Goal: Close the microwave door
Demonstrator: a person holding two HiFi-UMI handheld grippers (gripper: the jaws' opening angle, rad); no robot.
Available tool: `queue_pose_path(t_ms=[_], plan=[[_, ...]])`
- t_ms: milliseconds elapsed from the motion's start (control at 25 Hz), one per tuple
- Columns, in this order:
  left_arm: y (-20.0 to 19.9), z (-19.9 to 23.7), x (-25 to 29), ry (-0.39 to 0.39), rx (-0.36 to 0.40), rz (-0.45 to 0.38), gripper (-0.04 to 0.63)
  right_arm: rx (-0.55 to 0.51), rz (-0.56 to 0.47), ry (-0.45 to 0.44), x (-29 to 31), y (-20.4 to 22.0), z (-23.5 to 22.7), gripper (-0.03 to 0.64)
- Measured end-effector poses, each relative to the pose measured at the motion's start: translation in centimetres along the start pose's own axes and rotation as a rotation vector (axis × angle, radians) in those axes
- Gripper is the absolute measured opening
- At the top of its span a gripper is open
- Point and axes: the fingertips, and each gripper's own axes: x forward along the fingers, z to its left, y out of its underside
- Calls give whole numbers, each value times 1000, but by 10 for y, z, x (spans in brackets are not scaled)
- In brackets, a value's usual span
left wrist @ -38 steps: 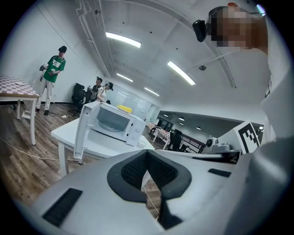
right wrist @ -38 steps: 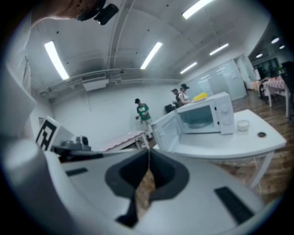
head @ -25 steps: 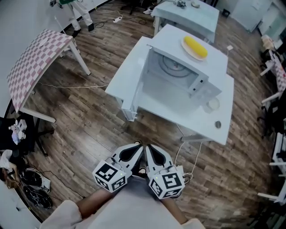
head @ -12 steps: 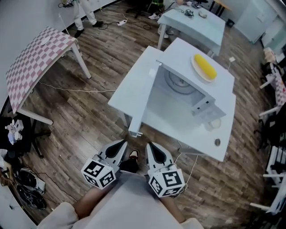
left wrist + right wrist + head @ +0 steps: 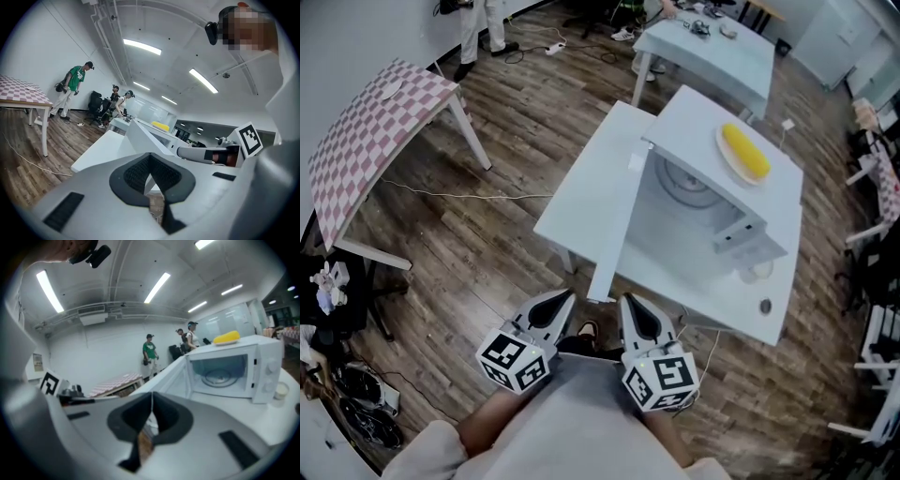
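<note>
A white microwave (image 5: 727, 211) stands on a white table (image 5: 581, 187), its door (image 5: 619, 220) swung wide open toward me and to the left. The right gripper view shows the empty cavity with its glass turntable (image 5: 220, 376) and the open door (image 5: 171, 376). A yellow item on a plate (image 5: 742, 153) lies on top of the microwave. My left gripper (image 5: 563, 299) and right gripper (image 5: 628, 302) are held side by side close to my body, short of the table's near edge. Both are shut with nothing in them (image 5: 150, 161) (image 5: 151, 401).
A small cup (image 5: 757, 272) and a dark round object (image 5: 766, 307) lie on the table right of the microwave. A checkered table (image 5: 366, 122) stands at left, another white table (image 5: 703, 47) behind. Cables trail over the wooden floor (image 5: 487, 197). People stand at the far wall (image 5: 70, 89).
The microwave and table have drawn closer and lower in the head view. Both grippers stay shut and low; the left one has shifted slightly.
</note>
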Motion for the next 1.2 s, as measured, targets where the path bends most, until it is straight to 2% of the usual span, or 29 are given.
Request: queue_pose_path(t_ms=[400, 960, 1200], plan=[[-4, 6, 11, 43, -4, 15, 19, 1, -2, 55, 3, -8, -12, 25], [-4, 5, 22, 47, -13, 24, 18, 23, -8, 20, 15, -11, -11, 24], [-4, 0, 25, 66, -18, 30, 18, 27, 0, 35, 12, -9, -16, 25]])
